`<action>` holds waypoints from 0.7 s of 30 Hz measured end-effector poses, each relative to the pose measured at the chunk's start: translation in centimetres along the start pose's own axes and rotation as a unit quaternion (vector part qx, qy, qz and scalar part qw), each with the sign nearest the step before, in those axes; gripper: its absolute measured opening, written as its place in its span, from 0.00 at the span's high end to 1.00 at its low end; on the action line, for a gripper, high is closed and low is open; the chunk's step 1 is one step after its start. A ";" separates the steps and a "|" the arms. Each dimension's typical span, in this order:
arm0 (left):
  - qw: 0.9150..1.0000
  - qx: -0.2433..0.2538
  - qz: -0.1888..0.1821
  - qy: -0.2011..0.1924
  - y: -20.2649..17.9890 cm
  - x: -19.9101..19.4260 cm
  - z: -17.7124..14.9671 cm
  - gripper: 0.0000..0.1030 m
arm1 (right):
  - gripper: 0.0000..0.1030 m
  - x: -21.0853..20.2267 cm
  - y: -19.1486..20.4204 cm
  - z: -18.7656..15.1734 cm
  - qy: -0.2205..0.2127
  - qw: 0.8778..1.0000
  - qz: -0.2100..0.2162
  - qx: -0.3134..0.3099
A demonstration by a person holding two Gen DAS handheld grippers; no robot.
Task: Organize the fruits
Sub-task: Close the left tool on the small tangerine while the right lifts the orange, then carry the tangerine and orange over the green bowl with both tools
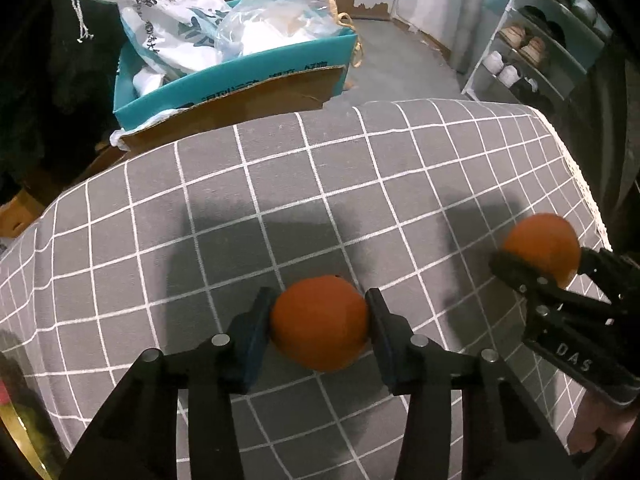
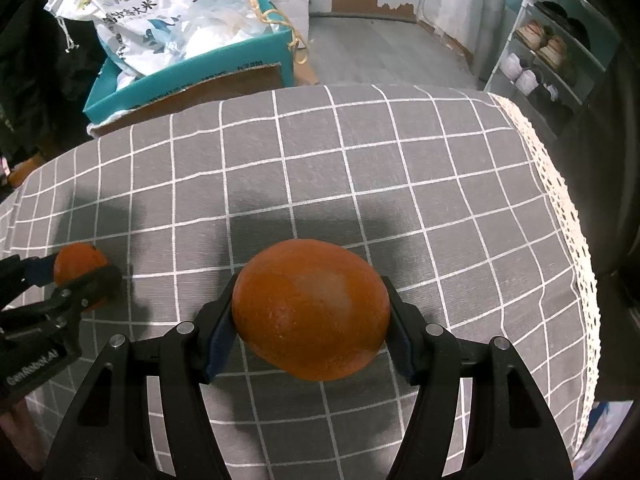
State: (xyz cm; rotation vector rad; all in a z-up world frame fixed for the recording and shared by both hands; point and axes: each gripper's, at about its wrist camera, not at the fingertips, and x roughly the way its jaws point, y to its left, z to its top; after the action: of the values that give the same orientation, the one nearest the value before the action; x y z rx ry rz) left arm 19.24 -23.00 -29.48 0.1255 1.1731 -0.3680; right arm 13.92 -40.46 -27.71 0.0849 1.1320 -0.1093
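Note:
In the left wrist view a small orange (image 1: pixel 319 322) sits between the blue pads of my left gripper (image 1: pixel 319 320), which is shut on it over the grey checked tablecloth (image 1: pixel 280 184). To the right, the right gripper (image 1: pixel 540 268) holds a second orange (image 1: pixel 540 246). In the right wrist view that larger orange (image 2: pixel 311 310) fills the shut right gripper (image 2: pixel 311 316). At the far left of this view the left gripper (image 2: pixel 74 278) grips the small orange (image 2: pixel 78 264).
Beyond the table's far edge stands a teal cardboard box (image 1: pixel 240 76) stuffed with white bags. A shoe rack (image 1: pixel 532 52) stands at the back right on the grey floor. A lace trim (image 2: pixel 560 208) runs along the table's right edge.

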 end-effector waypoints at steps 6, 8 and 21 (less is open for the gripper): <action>1.000 -0.018 0.000 -0.014 1.0 -1.8 -0.7 0.55 | 0.37 -1.7 0.8 0.1 -0.016 1.000 -0.002 -0.010; 1.000 -0.022 0.001 -0.021 1.4 -2.6 -0.8 0.56 | 0.37 -2.3 1.0 0.1 -0.022 1.000 -0.001 -0.013; 0.996 -0.020 0.021 -0.088 2.4 -9.6 -0.9 0.56 | 0.38 -7.5 2.7 0.2 -0.066 0.997 0.007 -0.028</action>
State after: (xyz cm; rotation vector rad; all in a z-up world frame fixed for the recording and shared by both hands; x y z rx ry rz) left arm 16.05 -18.39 -21.26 0.0814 1.0011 -0.3116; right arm 11.33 -37.50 -20.81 0.0351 1.0022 -0.0697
